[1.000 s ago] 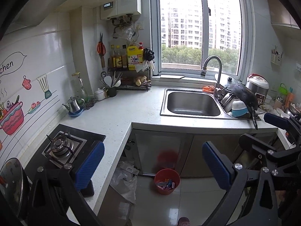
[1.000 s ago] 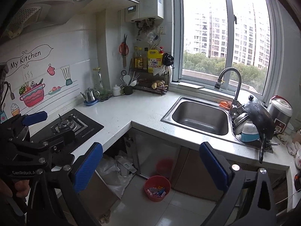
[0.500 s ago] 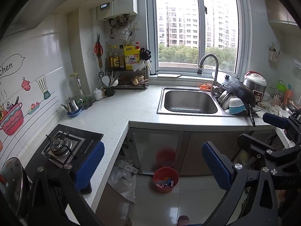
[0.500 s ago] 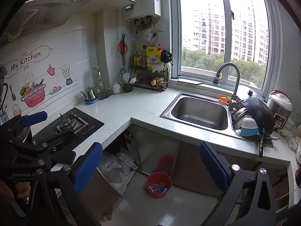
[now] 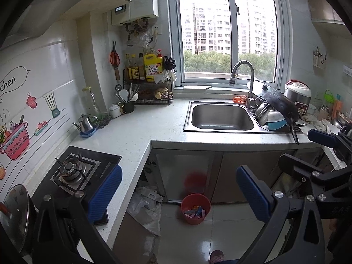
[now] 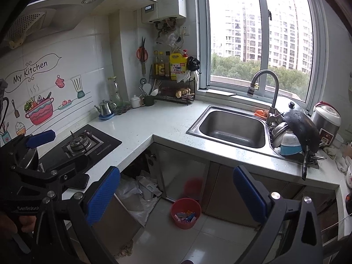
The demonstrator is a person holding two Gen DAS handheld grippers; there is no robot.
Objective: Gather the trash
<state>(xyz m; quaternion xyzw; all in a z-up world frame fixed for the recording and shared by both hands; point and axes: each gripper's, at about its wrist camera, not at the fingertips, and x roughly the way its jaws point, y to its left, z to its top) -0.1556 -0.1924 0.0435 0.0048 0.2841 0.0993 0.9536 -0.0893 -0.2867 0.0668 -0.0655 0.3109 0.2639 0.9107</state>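
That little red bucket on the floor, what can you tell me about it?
The red bucket is a small round bin, plastic by its look, with a plain open rim and no lid. It stands upright on the pale tiled floor, in front of the cabinet doors below the sink, whose shiny fronts show its red reflection. Inside lies a shallow heap of colourful scraps, perhaps wrappers. White plastic bags lie to one side, apart from it. Neither gripper touches it.

Sink (image 5: 222,117) set in the counter (image 5: 140,132) under the window, dish pile (image 5: 275,114) just right of it. Gas burner (image 5: 71,169) over on the left leg. Bin (image 5: 195,209) on the floor before the cabinets, holding wrappers, probably. Crumpled bags (image 5: 146,206) left of it.
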